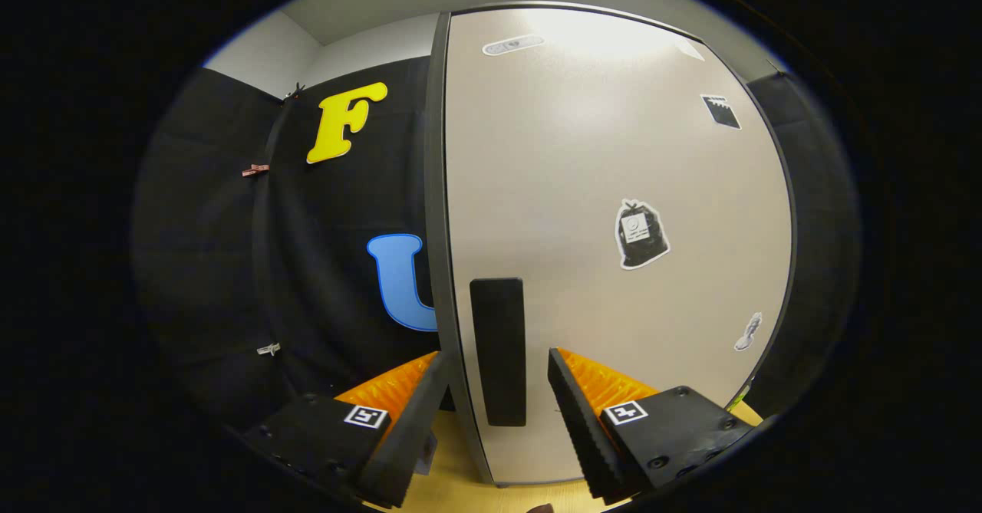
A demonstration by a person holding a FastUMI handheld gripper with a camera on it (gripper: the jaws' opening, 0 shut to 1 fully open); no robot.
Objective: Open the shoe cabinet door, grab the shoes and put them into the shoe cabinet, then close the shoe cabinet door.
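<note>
Gripper view looks straight at the shoe cabinet door, a pale panel with a dark frame, which looks shut or nearly so — the fisheye bend makes it hard to be sure. Low on the door, close to its left edge, sits a dark upright handle, placed on the side that presumably swings free. The gripper is lined up on that handle: its two fingers stand wide apart, one to each side, with the handle and the door's left edge in the gap between them. Neither finger presses on anything, so nothing is held. That straddling pose fits the first step of the task — getting the fingers around the handle so the door can be pulled open.

A few stickers are scattered over the door: a dark bag-shaped sticker near the middle, smaller ones higher and toward the right edge. The cabinet stands on a light wooden floor, seen just under the fingers. Left of the door hangs the booth's black cloth wall.
</note>
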